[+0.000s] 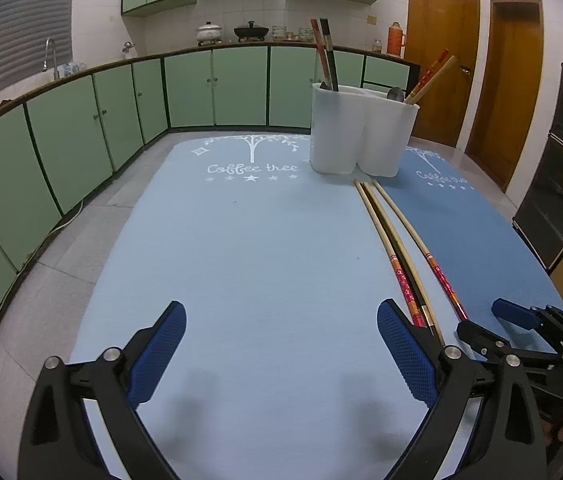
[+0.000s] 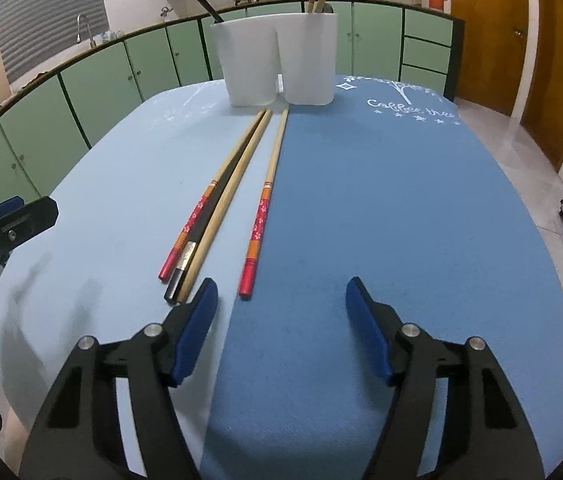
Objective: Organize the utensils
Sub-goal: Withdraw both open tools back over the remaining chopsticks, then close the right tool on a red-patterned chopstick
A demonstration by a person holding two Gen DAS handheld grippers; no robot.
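Several chopsticks lie on the table mats, tips toward a white two-compartment holder [image 2: 277, 60] at the far end. A red-handled one [image 2: 259, 216] lies alone to the right. To its left lie a second red-handled one [image 2: 201, 208], a plain wooden one [image 2: 225, 208] and a black one [image 2: 179, 276], side by side. The holder [image 1: 361, 132] has chopsticks standing in both compartments. My left gripper [image 1: 281, 340] is open and empty over the light blue mat, left of the chopsticks [image 1: 401, 248]. My right gripper [image 2: 281, 308] is open and empty, just short of the handle ends.
A light blue mat [image 1: 241, 240] and a darker blue mat [image 2: 401, 220] cover the table. Green kitchen cabinets [image 1: 81, 132] run around the back and left. Wooden doors [image 1: 441, 60] stand at the right, and a dark appliance [image 1: 561, 180] stands beside the table.
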